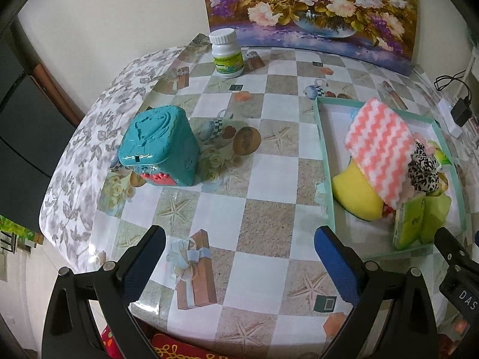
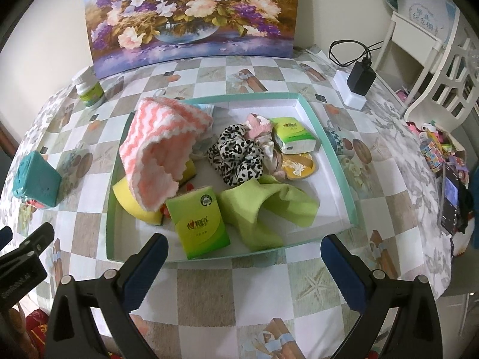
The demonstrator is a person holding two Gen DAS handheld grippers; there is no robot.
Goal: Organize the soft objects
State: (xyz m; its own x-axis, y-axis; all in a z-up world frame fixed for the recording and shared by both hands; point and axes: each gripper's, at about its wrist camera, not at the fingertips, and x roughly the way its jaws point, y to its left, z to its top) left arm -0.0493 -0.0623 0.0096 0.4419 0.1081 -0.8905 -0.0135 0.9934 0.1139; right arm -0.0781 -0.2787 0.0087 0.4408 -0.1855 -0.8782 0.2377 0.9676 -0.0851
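Seemingly with both the left tool [image 1: 239,240] and right tool [image 2: 244,249] spread and empty, the soft objects piled in the teal tray [image 2: 326,125] risk snagging: lifting the pink-and-white cloth [image 2: 158,146] draped over the yellow sponge [image 2: 128,197] could drag neighbours out onto the desk [image 2: 209,293].

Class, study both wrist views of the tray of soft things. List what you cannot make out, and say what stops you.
- Yellow sponge, right wrist view: mostly covered by the pink-and-white cloth.
- Small red item, right wrist view: tucked behind the cloth and the near tissue pack; unidentifiable.
- White bottle label, left wrist view: print too small.
- Right tool: handles cut off by the bottom edge.
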